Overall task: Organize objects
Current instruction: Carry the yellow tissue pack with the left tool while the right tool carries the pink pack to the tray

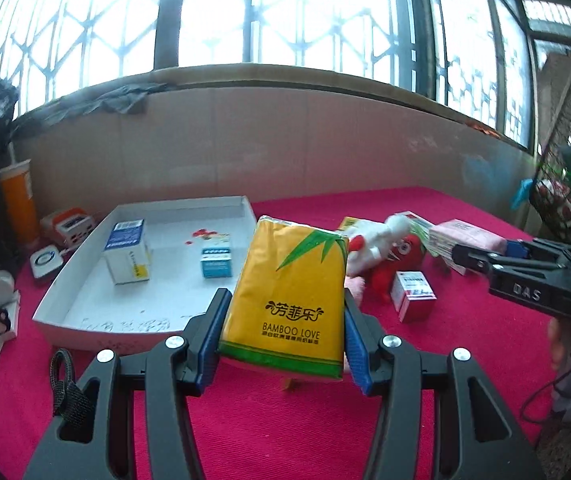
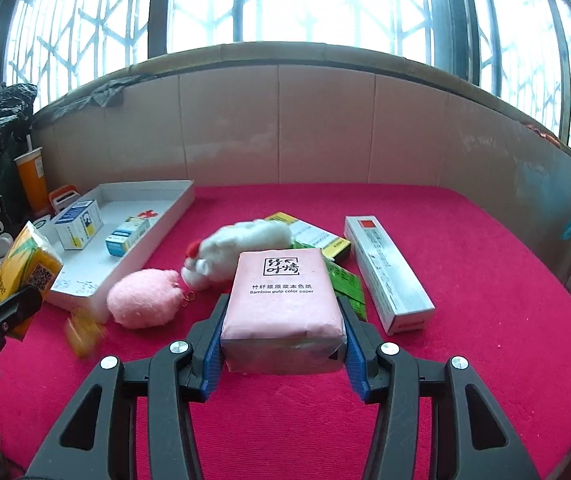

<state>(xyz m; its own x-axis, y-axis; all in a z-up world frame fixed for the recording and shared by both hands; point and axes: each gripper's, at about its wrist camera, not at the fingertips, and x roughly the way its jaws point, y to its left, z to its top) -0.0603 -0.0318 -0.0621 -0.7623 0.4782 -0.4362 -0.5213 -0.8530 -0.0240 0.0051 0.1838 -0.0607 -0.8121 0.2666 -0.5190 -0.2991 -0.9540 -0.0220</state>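
Left gripper point(image 1: 283, 334) clamps the yellow tissue pack point(image 1: 291, 292), blue pads pressed on both long sides, pack lifted off the red cloth point(image 1: 245, 420) and tilted, just right of the white tray point(image 1: 65, 292). Right gripper point(image 2: 283, 334) clamps the pink tissue pack point(image 2: 281, 304) the same way (lower end looks clear of the cloth, hard to be sure).

Tray holds 2 boxes: a taller blue-and-white box point(image 1: 127, 252) and a smaller teal box point(image 1: 216, 260), both upright, apart from each other.

Loose on the cloth, middle pile: white plush toy point(image 2: 241, 250), pink plush ball point(image 2: 145, 298) just beside it and near the tray's corner, red plush toy point(image 1: 401, 258), small red-and-white box point(image 1: 415, 296), long white box point(image 2: 387, 274), flat yellow-and-white box point(image 2: 313, 236), green packet point(image 2: 347, 286) partly under the pink pack.

Left of the tray: orange cup point(image 1: 17, 204) with straw, against the cardboard wall point(image 1: 285, 140).
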